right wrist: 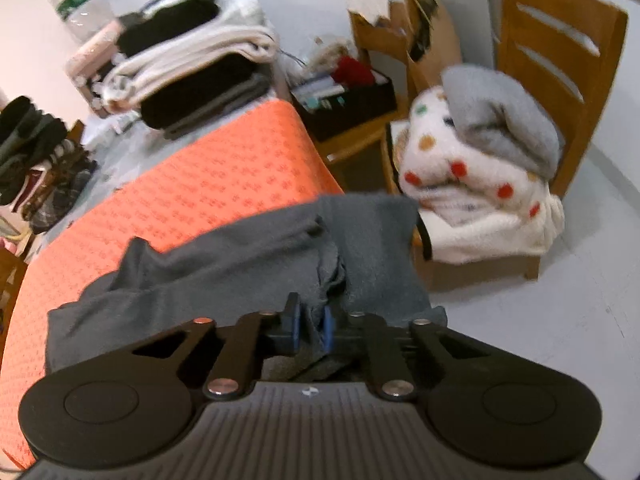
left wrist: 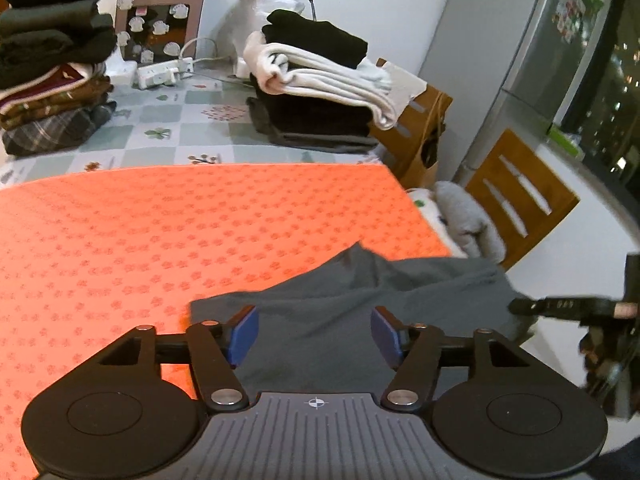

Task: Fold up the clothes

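My right gripper (right wrist: 311,326) pinches a bunched fold of the dark grey garment (right wrist: 224,264) at the near right corner of the orange mat (right wrist: 192,184), its blue pads closed on the cloth so that only a sliver of fabric shows between them. My left gripper (left wrist: 314,334) hangs with its jaws standing wide and nothing pressed between them, the garment's flat near portion lying directly under and ahead of its pads (left wrist: 244,334). The garment sprawls crosswise along the mat's near edge, its long axis running from my left hand toward my right, with the right end spilling past the mat's corner toward the chair (right wrist: 560,60) piled with a grey and a spotted white bundle (right wrist: 472,184). In the left wrist view the right gripper's dark finger (left wrist: 560,306) reaches in from the side at the garment's far right end. By my reading the left jaws are the nearer pair to the cloth's free left edge, and the coming move turns on closing there so both ends can be drawn out along that left-to-right line. Folded stacks (left wrist: 312,80) sit well apart beyond the mat
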A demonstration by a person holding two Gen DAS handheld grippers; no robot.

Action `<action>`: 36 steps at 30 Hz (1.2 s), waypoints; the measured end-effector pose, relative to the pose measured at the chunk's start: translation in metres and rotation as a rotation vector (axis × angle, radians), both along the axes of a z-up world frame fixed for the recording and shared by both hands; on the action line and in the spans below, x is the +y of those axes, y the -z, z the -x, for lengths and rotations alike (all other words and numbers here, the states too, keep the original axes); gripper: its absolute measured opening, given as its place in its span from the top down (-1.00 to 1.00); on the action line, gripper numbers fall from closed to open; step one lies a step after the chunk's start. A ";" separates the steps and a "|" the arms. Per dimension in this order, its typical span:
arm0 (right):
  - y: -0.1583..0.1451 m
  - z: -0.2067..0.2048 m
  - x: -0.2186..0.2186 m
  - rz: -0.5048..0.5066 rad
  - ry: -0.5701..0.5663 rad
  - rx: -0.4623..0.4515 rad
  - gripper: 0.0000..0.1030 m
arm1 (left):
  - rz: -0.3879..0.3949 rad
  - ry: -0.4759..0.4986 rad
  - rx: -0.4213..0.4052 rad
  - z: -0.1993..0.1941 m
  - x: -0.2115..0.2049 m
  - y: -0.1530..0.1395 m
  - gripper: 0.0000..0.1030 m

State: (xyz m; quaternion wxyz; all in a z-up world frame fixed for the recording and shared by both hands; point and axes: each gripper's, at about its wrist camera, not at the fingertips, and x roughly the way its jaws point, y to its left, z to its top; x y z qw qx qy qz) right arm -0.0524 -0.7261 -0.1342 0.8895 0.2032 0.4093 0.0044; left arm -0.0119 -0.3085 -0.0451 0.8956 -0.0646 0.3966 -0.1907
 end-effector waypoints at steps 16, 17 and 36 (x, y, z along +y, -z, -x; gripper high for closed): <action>-0.051 0.001 0.106 0.101 -0.361 -0.136 0.89 | 0.271 0.162 0.225 -0.045 -0.084 0.016 -0.54; -0.053 0.002 0.111 0.106 -0.381 -0.143 0.89 | 0.281 0.165 0.241 -0.047 -0.089 0.019 -0.55; -0.071 0.021 0.132 0.015 -0.593 -0.090 0.30 | 0.353 -0.007 0.291 -0.043 -0.039 0.043 0.86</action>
